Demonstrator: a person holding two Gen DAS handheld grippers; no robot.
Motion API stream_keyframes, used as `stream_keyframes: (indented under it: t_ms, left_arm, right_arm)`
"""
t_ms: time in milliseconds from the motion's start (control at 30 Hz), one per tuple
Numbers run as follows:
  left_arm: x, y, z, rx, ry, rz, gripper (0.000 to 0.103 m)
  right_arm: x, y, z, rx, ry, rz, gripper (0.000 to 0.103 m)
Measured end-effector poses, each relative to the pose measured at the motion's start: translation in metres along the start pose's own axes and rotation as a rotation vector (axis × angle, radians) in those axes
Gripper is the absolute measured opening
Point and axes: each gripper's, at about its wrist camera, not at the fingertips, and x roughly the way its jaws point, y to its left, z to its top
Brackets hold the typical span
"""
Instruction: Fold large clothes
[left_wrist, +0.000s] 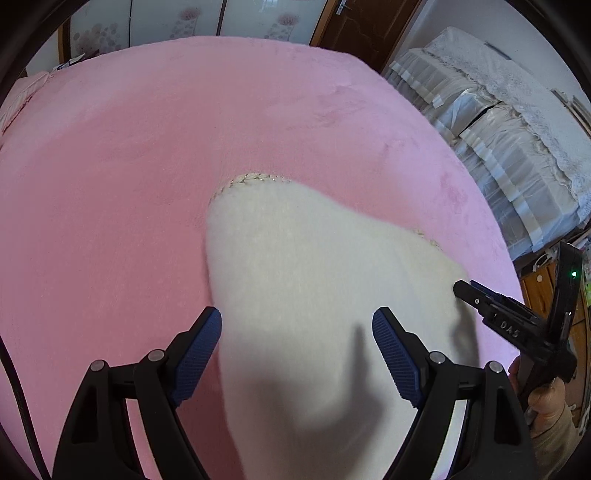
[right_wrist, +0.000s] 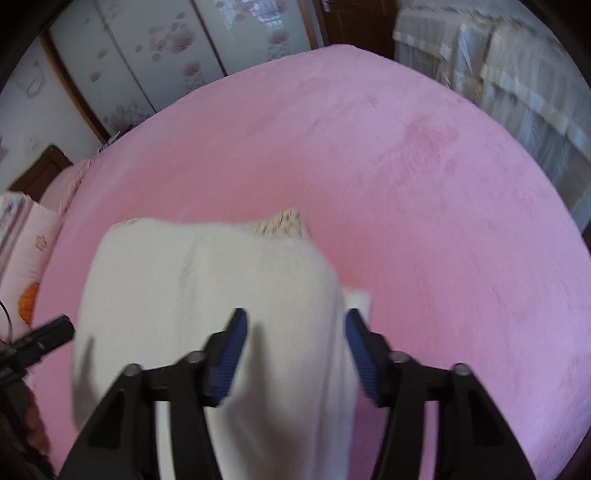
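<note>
The letters "DAS" stand in pale print on the right claw (left_wrist: 461, 290) body.

The garment (left_wrist: 314, 280) was fuzzy white with beige braided trim, the bedcover (left_wrist: 147, 147) plain pink, and the wardrobe doors (right_wrist: 147, 55) pale with pink flowers.

The white garment (right_wrist: 207, 314) is motion-blurred in the right wrist view; its near end runs off both pictures' lower edges.
</note>
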Motion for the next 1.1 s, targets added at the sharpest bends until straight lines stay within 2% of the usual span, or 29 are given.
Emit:
stream_keyframes:
  t_ms: [100,200,333,400,467,600,767,833,900,967,1100]
  left_arm:
    - [0.028,0.001,0.007,0.006,0.082,0.086,0.080]
    - [0.042,0.011,0.004,-0.042,0.117,0.071,0.082]
    - [0.046,0.017,0.000,-0.074,0.123,0.047,0.085]
    - [0.047,0.019,0.000,-0.078,0.123,0.046,0.086]
    - [0.047,0.018,-0.005,-0.073,0.124,0.045,0.086]
    - [0.043,0.020,-0.002,-0.080,0.143,0.045,0.086]
    - [0.036,0.006,0.009,-0.065,0.168,0.073,0.086]
    - [0.025,0.004,0.010,-0.060,0.168,0.074,0.086]
    - [0.011,0.001,0.009,-0.055,0.162,0.073,0.086]
    - [-0.003,-0.001,0.007,-0.052,0.157,0.083,0.086]
    - [-0.028,-0.002,0.004,-0.072,0.136,0.071,0.086]
  right_arm:
    - [0.021,-0.001,0.006,-0.045,0.026,-0.078,0.031]
    - [0.029,-0.006,0.004,-0.061,0.040,-0.106,0.031]
    - [0.039,-0.017,0.003,-0.035,0.059,-0.087,0.032]
    - [0.042,-0.021,0.004,-0.011,0.063,-0.083,0.041]
    - [0.040,-0.027,0.005,0.013,0.064,-0.067,0.043]
    - [0.021,-0.030,0.004,0.062,0.057,-0.042,0.054]
    - [-0.011,-0.024,-0.006,0.055,0.040,-0.090,0.056]
    - [-0.030,-0.020,-0.011,0.050,0.011,-0.104,0.058]
    - [-0.050,-0.018,-0.015,0.054,-0.017,-0.108,0.069]
    - [-0.070,-0.015,-0.017,0.049,-0.043,-0.119,0.074]
    - [-0.097,-0.009,-0.016,-0.005,-0.063,-0.141,0.077]
